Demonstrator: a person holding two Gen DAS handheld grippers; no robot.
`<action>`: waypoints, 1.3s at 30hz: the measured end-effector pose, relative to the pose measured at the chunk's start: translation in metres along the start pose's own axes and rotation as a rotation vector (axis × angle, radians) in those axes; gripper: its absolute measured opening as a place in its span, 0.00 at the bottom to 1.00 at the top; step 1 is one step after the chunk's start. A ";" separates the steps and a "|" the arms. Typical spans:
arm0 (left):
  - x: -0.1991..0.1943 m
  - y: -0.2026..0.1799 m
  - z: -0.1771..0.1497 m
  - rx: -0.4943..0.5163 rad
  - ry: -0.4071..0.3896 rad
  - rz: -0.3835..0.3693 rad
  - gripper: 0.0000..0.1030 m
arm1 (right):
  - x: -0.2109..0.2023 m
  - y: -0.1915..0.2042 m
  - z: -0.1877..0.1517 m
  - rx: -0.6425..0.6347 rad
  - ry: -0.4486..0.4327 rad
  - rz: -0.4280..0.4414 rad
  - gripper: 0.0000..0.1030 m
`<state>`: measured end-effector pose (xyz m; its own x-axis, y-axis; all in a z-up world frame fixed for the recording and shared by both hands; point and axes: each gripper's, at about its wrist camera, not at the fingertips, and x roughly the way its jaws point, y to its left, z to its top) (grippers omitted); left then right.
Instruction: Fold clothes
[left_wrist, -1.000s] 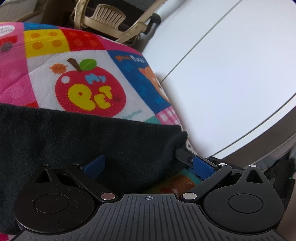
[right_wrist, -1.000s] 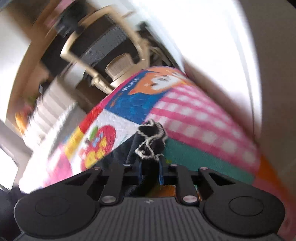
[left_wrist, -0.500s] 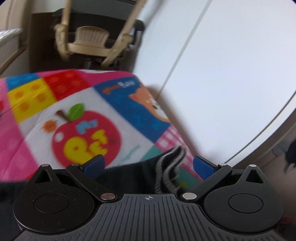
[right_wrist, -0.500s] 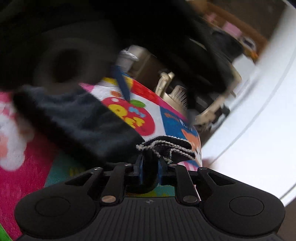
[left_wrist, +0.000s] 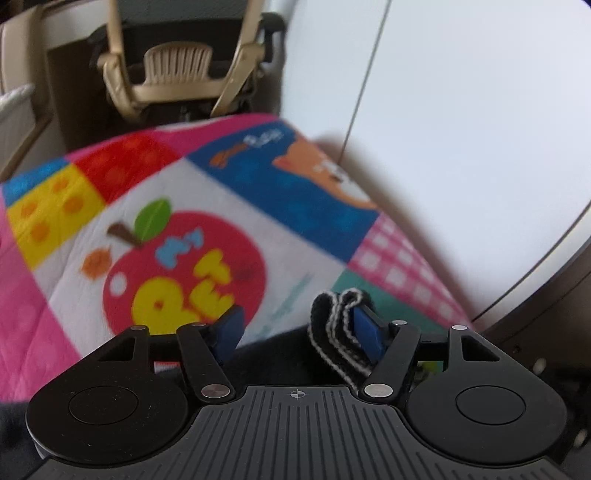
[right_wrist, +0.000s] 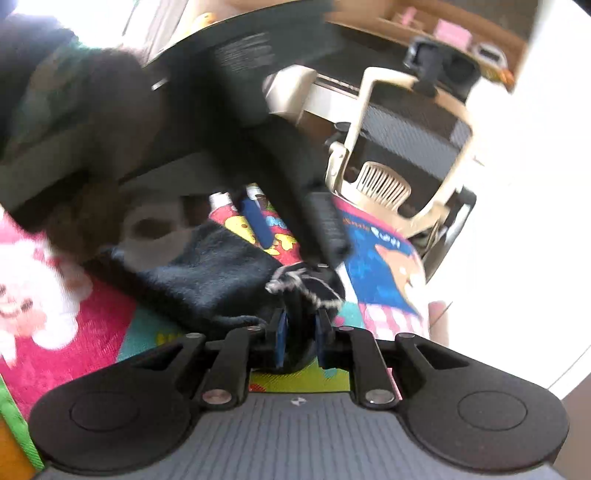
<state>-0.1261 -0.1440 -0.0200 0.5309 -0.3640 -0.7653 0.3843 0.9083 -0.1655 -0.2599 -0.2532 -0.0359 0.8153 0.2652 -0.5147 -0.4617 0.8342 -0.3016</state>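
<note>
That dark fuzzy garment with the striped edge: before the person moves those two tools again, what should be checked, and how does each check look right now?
1. Right gripper has hold of the dark garment: ok, its jaws are shut on the fabric just below the striped edge.
2. Left gripper has hold too: not ok, its jaws stand open; the striped edge only rests against one blue pad.
3. Garment lies flat: not ok, it is bunched near both grippers.
4. Colourful quilt beneath is free of the jaws: ok in both views.
5. Where the rest of the garment lies: cannot tell, it runs out of frame and the right view is blurred.
</note>
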 end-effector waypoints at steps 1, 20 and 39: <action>0.000 0.002 -0.003 -0.002 -0.001 0.002 0.69 | 0.000 -0.005 0.000 0.036 0.003 0.014 0.15; -0.005 0.034 -0.023 -0.105 -0.039 -0.025 0.81 | 0.046 -0.093 -0.052 1.121 0.067 0.313 0.28; -0.071 0.068 -0.031 -0.275 -0.142 -0.148 0.76 | 0.022 0.011 0.037 0.272 0.058 0.157 0.27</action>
<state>-0.1612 -0.0499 0.0040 0.5916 -0.5036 -0.6296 0.2569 0.8580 -0.4449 -0.2342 -0.2204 -0.0203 0.7166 0.3800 -0.5849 -0.4639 0.8858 0.0072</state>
